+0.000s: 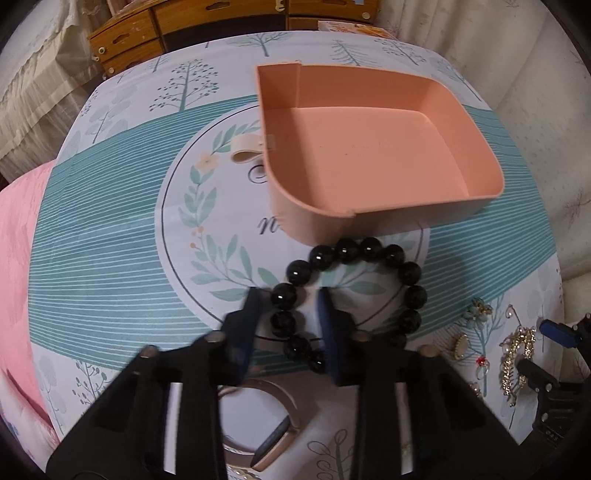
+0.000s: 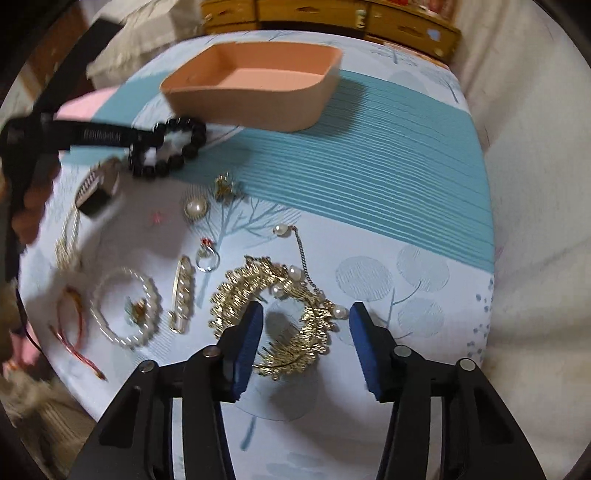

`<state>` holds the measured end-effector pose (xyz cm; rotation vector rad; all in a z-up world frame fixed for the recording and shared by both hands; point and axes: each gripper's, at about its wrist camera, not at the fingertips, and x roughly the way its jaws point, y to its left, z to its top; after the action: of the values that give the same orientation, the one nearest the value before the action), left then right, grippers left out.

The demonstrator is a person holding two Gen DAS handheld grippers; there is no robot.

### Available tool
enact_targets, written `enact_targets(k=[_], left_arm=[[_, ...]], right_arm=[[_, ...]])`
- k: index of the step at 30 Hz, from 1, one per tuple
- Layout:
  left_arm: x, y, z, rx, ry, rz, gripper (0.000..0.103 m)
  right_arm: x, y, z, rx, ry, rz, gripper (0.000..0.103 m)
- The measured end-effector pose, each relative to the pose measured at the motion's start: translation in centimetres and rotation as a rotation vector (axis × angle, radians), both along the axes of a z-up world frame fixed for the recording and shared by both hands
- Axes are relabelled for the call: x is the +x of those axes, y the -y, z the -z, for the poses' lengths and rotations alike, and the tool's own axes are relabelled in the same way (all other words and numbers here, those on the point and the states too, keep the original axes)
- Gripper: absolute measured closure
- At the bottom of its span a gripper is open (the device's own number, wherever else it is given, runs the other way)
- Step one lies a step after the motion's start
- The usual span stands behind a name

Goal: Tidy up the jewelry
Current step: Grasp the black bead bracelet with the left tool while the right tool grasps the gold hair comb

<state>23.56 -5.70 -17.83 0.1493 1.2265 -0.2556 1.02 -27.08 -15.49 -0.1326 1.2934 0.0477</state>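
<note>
A black bead bracelet (image 1: 369,280) lies on the patterned cloth just in front of an empty pink tray (image 1: 369,147). My left gripper (image 1: 288,325) is open with its fingers on either side of the bracelet's left beads, not clamped. In the right wrist view the bracelet (image 2: 173,147) and tray (image 2: 258,85) sit at the far left with the left gripper over them. My right gripper (image 2: 304,332) is open, straddling a gold leafy hair comb with pearls (image 2: 273,314). It also shows in the left wrist view (image 1: 517,354).
Loose jewelry lies on the cloth: a pearl hoop (image 2: 125,306), pearl hair clip (image 2: 181,295), ring (image 2: 207,258), pearl brooch (image 2: 195,208), gold flower piece (image 2: 225,188), a watch (image 1: 273,428) and a copper bangle (image 2: 74,332). Wooden drawers (image 1: 147,33) stand behind the table.
</note>
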Motion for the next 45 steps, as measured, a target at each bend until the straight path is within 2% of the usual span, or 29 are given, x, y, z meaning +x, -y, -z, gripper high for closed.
enact_targets(k=[3, 14, 19, 21, 23, 31, 32, 34, 38, 45], left_arm=[[-0.1, 0.2, -0.1, 0.004, 0.002, 0.0, 0.089], [-0.7, 0.4, -0.1, 0.003, 0.015, -0.013, 0.089], [-0.7, 0.5, -0.2, 0.005, 0.015, -0.013, 0.089], [-0.7, 0.5, -0.2, 0.006, 0.015, -0.012, 0.089], [-0.8, 0.4, -0.2, 0.005, 0.014, -0.012, 0.089], [-1.7, -0.4, -0.2, 0.002, 0.015, -0.022, 0.09], [-1.9, -0.5, -0.2, 0.001, 0.017, -0.025, 0.09], [-2.3, -0.8, -0.2, -0.003, 0.016, -0.036, 0.09], [-3.0, -1.6, -0.2, -0.021, 0.017, -0.063, 0.09], [-3.9, -2.9, -0.2, -0.086, 0.032, -0.125, 0.091]], right_arm=[[0.0, 0.3, -0.2, -0.008, -0.007, -0.045, 0.061], [2.9, -0.9, -0.1, -0.007, -0.007, -0.179, 0.067], [4.1, -2.6, -0.2, -0.032, 0.006, -0.231, 0.068], [4.7, -3.3, -0.4, -0.047, 0.005, -0.252, 0.065], [4.8, -4.2, -0.5, -0.068, 0.014, -0.278, 0.062], [4.6, -8.5, -0.6, -0.107, 0.057, -0.391, 0.061], [4.8, -8.9, -0.7, -0.105, 0.059, -0.403, 0.062], [5.4, -10.1, -0.6, -0.092, 0.054, -0.418, 0.068], [6.8, -10.8, -1.0, -0.044, 0.019, -0.393, 0.08], [9.2, -11.3, -1.8, 0.085, -0.031, -0.188, 0.081]])
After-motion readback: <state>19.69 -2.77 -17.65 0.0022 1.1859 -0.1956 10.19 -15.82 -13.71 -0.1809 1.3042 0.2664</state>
